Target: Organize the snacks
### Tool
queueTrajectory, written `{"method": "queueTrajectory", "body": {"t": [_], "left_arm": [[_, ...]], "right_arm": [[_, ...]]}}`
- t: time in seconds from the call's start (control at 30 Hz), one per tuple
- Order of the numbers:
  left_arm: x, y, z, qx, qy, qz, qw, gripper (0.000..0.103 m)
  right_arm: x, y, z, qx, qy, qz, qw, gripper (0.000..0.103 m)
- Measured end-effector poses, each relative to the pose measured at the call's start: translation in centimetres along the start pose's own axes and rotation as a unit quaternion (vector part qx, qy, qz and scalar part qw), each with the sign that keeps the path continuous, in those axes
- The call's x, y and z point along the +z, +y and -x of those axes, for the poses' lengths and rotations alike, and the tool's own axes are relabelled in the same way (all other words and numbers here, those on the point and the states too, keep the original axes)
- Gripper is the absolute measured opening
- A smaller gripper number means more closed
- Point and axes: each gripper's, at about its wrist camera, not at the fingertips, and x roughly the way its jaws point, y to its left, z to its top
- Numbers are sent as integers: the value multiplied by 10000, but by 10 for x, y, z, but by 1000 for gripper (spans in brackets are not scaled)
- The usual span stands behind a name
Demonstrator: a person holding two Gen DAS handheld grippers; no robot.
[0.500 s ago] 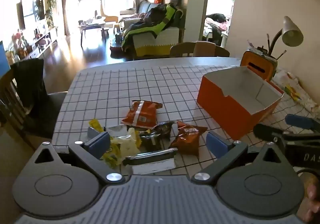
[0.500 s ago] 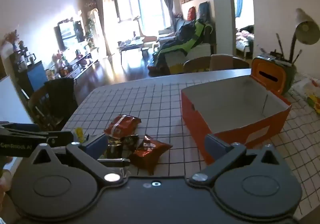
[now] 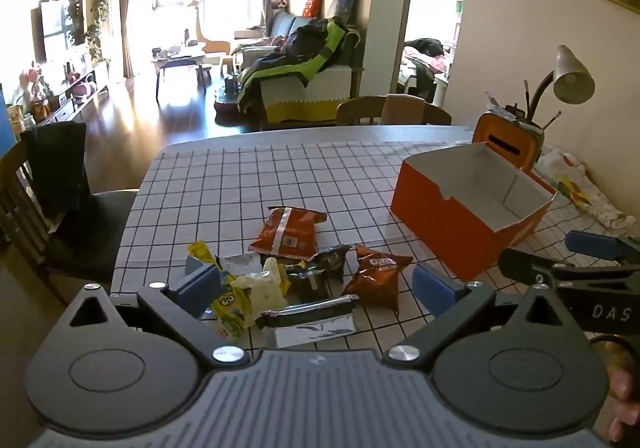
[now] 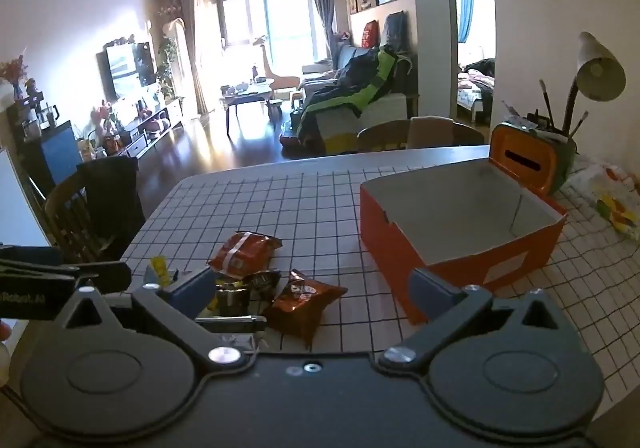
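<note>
— Where did the snack packets (image 3: 304,272) lie?

— Heaped on the checked surface (image 3: 248,183), straight ahead of the left hand-held gripper (image 3: 316,284) — the nearer one, spread wide and empty. The orange box (image 3: 460,224) stood to their right.

— And the right hand-held gripper (image 4: 316,288)?

— Also agape, holding nothing, aimed between heap and box. Its view showed the box's bare inside; the left's showed the silver packet (image 3: 312,322), lengthwise left-to-right.

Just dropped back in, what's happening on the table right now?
Nothing is picked up yet. The left tool is open and hovering just above the pile of snack packets on the checked tablecloth. The right tool is also open, between the pile and the orange box. The box looks empty; every packet in view lies on the cloth to its left, including the orange chip bag and the silver packet.
</note>
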Motion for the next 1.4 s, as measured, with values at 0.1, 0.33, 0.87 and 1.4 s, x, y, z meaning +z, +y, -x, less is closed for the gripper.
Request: {"method": "queueTrajectory", "body": {"t": [0.1,0.33,0.87,1.4], "left_arm": [[0,-1,-1,-29,-20,-56,10000,103],[2,-2,2,-79,32,-82,9999,103],[10,-1,-1,-107,1,-117,9999,103],[15,-4,-4,-130,-18,-198,9997,103]], "right_arm": [[1,-14,-6,-5,43,2,10000,103],[1,-13,-9,24,126,-8,9999,103],[4,-12,-10,32,33,47,10000,103],[7,-9,-8,63,-94,148,9998,103]]}}
